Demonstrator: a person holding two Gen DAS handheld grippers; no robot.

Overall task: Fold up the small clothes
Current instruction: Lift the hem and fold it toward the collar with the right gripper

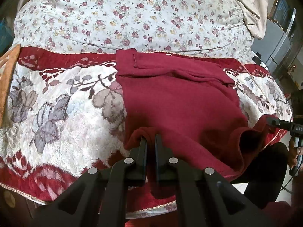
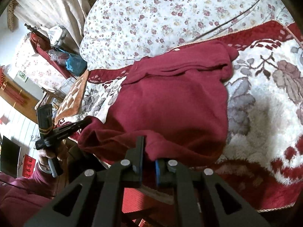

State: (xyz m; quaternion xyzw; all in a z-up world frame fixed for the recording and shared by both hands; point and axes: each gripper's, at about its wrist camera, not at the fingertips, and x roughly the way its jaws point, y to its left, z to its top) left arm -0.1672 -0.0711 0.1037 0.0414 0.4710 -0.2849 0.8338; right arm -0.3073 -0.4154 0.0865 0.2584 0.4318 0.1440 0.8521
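A dark red knit garment point(image 1: 180, 98) lies on a plush red-and-white floral blanket point(image 1: 62, 113), its far part folded over in a band. My left gripper point(image 1: 151, 138) is shut on the garment's near left hem corner. My right gripper point(image 2: 149, 141) is shut on the near right hem corner, and the cloth hides its right finger. The garment also shows in the right wrist view point(image 2: 170, 102). Each gripper appears in the other's view: the right gripper point(image 1: 272, 122) at the right edge, the left gripper point(image 2: 83, 123) at the left, both pinching the hem, which sags between them.
A white quilt with small flowers point(image 1: 132, 15) lies beyond the blanket. An orange checked cloth point(image 2: 73, 96) sits at the blanket's left edge. Curtains point(image 2: 49, 3), a cluttered red shelf point(image 2: 56, 56) and furniture stand past the bed. The blanket's front edge point(image 1: 151, 209) hangs just below my grippers.
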